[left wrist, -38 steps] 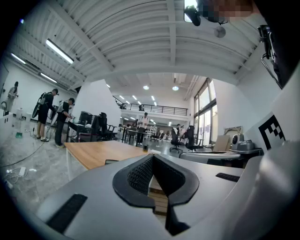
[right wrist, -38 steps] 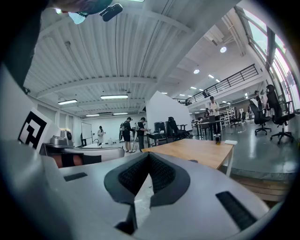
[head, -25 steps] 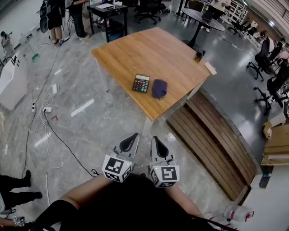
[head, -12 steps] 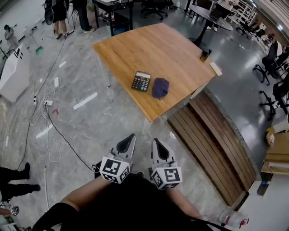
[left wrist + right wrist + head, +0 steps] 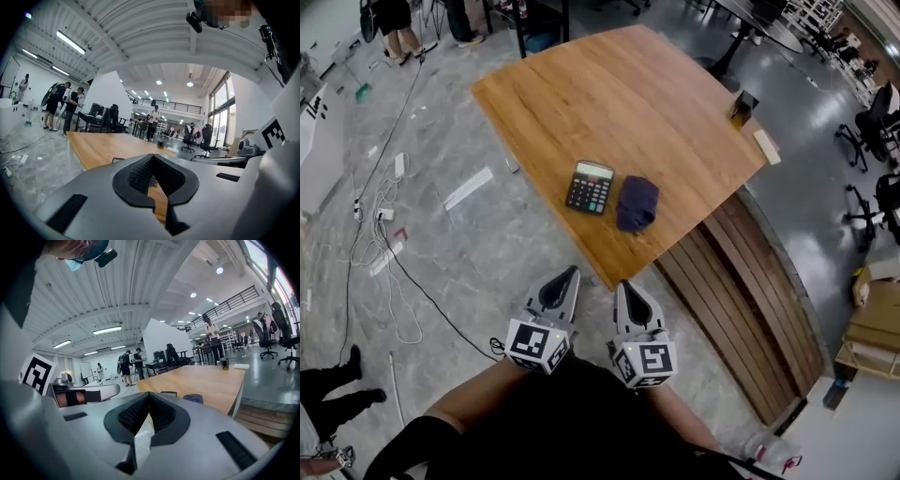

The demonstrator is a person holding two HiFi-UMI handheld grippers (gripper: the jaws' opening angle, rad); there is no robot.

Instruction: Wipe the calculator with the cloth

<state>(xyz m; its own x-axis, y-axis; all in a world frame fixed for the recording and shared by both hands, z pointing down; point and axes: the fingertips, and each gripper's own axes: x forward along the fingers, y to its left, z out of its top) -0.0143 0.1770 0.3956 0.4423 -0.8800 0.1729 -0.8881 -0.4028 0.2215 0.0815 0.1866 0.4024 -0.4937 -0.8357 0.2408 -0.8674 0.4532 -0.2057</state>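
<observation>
A black calculator (image 5: 589,187) lies near the front corner of the wooden table (image 5: 609,94). A crumpled dark blue cloth (image 5: 636,203) lies just to its right. Both grippers are held side by side over the floor, short of the table's corner and pointing at it. The left gripper (image 5: 565,274) is shut and holds nothing. The right gripper (image 5: 623,286) is also shut and holds nothing. In the right gripper view the calculator (image 5: 168,393) and cloth (image 5: 193,399) show just beyond the closed right gripper (image 5: 149,393). The left gripper view shows the closed left gripper (image 5: 152,155) before the table (image 5: 108,145).
A small dark box (image 5: 742,105) and a pale block (image 5: 766,146) sit at the table's far right edge. A slatted wooden platform (image 5: 750,300) lies on the floor to the right. Cables (image 5: 384,253) trail over the floor at left. Office chairs (image 5: 872,122) stand far right.
Both grippers and the head view have come closer to the table's front corner, so the calculator and cloth look larger and nearer. Both grippers stay shut.
</observation>
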